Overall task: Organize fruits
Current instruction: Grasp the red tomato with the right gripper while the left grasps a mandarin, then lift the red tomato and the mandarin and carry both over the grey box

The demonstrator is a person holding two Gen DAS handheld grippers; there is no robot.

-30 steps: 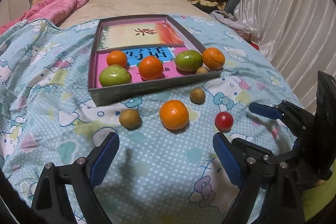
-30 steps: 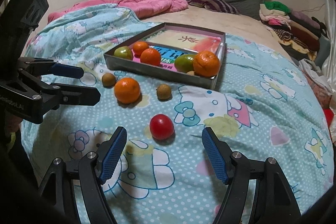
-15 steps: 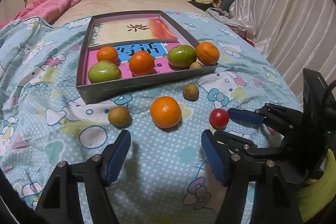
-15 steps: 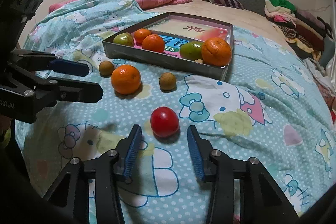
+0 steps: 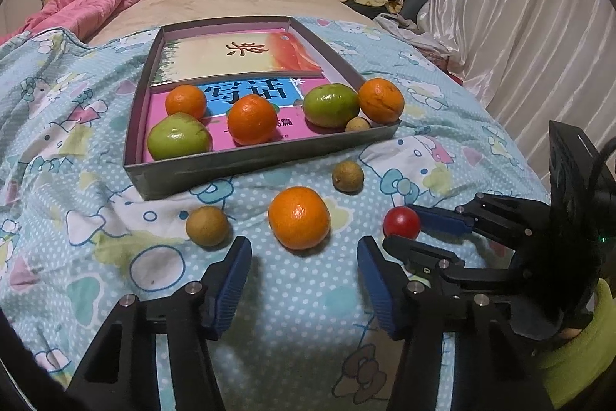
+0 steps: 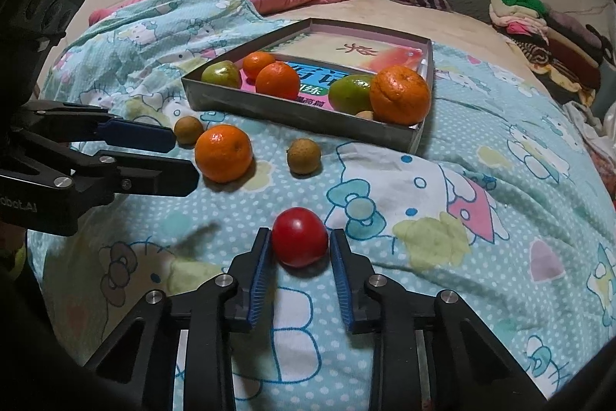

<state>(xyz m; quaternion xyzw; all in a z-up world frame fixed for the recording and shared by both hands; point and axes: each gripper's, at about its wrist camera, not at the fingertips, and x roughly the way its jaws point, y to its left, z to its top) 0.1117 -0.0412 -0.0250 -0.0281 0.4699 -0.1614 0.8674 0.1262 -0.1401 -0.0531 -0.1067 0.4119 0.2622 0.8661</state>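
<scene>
On blanket, one orange, two longans, one tomato.

Left wrist view: low over the bed, facing the headboard. Right wrist view: nearer the bed's right edge, angled left. Both share the tray and loose fruit.

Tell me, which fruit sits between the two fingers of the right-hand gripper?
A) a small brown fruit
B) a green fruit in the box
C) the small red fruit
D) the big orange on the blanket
C: in the right wrist view the small red fruit lies on the blanket between the fingers of the right gripper, which flank it closely on both sides.
</scene>
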